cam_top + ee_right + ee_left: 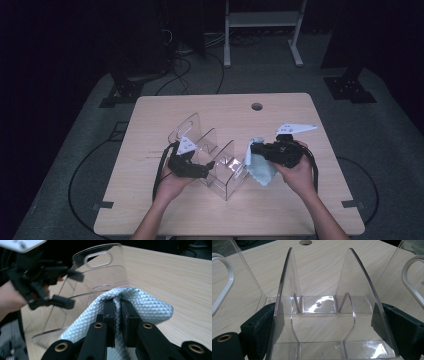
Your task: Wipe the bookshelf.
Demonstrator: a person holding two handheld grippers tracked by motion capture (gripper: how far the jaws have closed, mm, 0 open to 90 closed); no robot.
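Cloth (147, 306) clenched in our right fingers (128, 312) could snag a divider and tip the clear organizer (220, 165) that our left fingers (264, 326) clamp.

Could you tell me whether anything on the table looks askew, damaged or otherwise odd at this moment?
Nothing stands out. The clear acrylic organizer stands upright on the table, gripped across its walls by the left tool, with no visible cracks. The right tool is shut on a light blue cloth, which hangs beside the organizer.
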